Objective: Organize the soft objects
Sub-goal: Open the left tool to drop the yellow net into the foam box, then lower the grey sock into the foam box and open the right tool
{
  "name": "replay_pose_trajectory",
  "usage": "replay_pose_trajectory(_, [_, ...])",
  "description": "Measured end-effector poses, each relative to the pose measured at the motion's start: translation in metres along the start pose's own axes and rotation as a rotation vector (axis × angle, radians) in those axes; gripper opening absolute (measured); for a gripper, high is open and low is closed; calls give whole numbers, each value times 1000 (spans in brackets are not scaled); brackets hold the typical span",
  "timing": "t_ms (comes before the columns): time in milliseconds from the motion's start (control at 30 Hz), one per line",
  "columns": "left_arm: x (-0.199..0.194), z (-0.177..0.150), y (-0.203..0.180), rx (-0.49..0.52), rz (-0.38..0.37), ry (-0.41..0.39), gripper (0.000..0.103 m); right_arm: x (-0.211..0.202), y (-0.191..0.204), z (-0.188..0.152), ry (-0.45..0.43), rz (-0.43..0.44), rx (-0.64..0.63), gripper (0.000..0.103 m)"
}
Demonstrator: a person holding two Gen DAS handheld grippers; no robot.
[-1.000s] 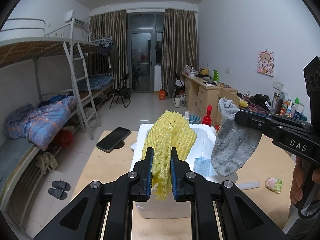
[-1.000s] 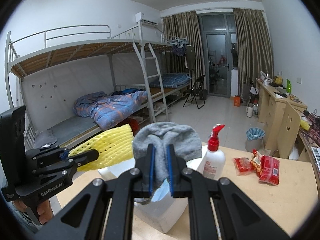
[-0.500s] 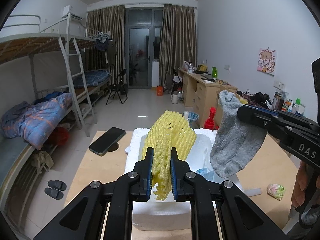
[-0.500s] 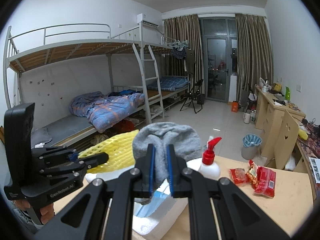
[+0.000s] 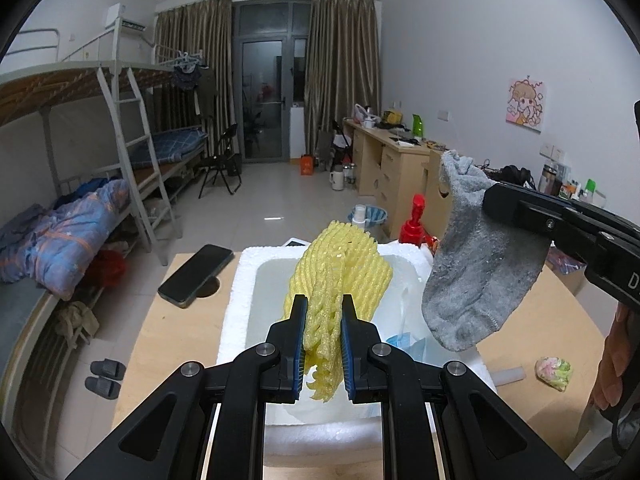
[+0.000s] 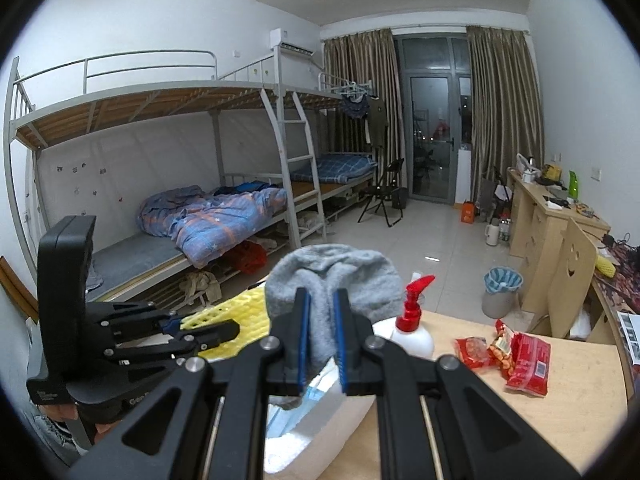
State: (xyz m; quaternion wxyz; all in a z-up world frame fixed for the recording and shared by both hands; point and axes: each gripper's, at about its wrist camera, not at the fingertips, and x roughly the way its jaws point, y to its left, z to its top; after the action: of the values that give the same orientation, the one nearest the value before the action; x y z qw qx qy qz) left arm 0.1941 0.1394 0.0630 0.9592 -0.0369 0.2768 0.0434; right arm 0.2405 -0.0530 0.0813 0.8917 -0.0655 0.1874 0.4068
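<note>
My left gripper is shut on a yellow foam net and holds it above the white foam box on the wooden table. My right gripper is shut on a grey sock. In the left wrist view the sock hangs from the right gripper over the box's right side. In the right wrist view the left gripper shows at left with the yellow net. A blue face mask lies inside the box.
A black phone lies on the table left of the box. A red-capped pump bottle stands behind the box, red snack packets to its right. A small crumpled wrapper lies at the right. Bunk beds and desks line the room.
Both grippers have risen and tilted down a little over the box, each still holding its item. The inside of the box shows more now.
</note>
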Motion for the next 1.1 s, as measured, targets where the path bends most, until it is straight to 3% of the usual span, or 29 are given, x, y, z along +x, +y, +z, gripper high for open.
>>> replay_pose_trajectory(267, [9,1,-2,7,-2,4,22,-6,-2,-1,-5,-13,11,14])
replay_pose_trajectory(367, [14,0,-3,21,16,14,53,-8,-3,0,-9,-18,16,15])
replay_pose_trajectory(433, [14,-1,-4,25,27,13,85,-9,-3,0,-11,-20,17,14])
replay_pose_trajectory(533, [7,-2,-6,31,31,-28,100,-8,-3,1,-12,-21,17,15])
replay_pose_trajectory(733, [-4,-6,-3,46,73,-70,101,-7,0,1,-9,-17,15,15])
replay_pose_trajectory(1100, [-44,-28,28,-39,129,-132,102,4,10,2,5,19,-7,14])
